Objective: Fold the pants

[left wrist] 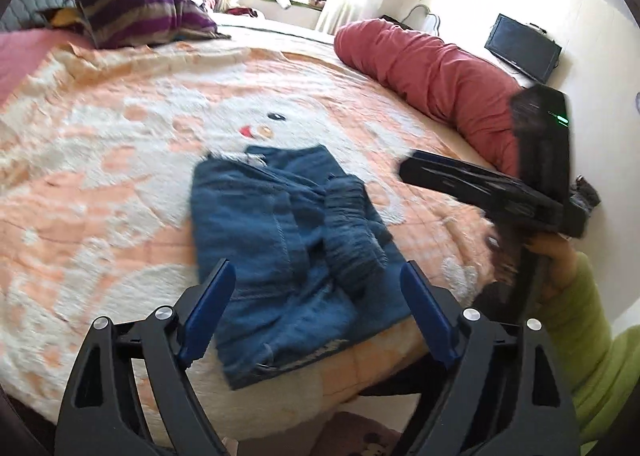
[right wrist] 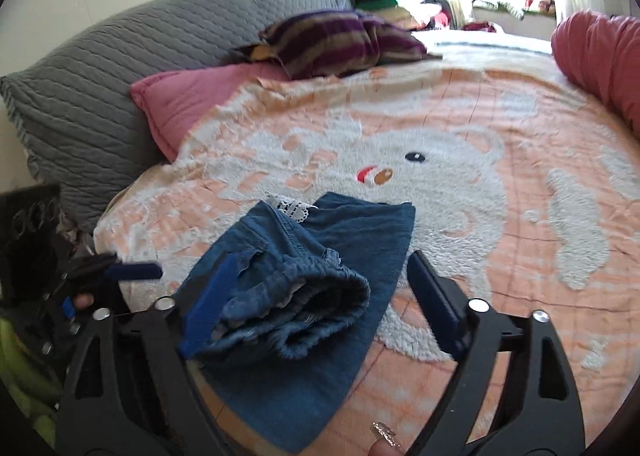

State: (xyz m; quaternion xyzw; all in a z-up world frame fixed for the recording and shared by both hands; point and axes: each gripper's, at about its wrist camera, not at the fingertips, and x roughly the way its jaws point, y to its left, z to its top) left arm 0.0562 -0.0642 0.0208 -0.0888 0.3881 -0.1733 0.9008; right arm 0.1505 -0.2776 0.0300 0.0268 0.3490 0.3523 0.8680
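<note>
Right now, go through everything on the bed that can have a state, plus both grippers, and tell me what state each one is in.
pants: folded into a bundle, lying on the blanket, elastic waistband bunched on top.
left gripper: open, nothing held.
right gripper: open, pads not pressing the pants.
blanket: spread flat over the bed.
red duvet: rolled up along the far edge.
striped pillow: slumped, crumpled.
screen: dark.

The folded pants (left wrist: 288, 240) lie on the blanket (left wrist: 120, 160) near the bed's front edge. Pillows (right wrist: 328, 40) sit behind at the head; a rolled quilt (left wrist: 432, 68) lies along the far side.
</note>
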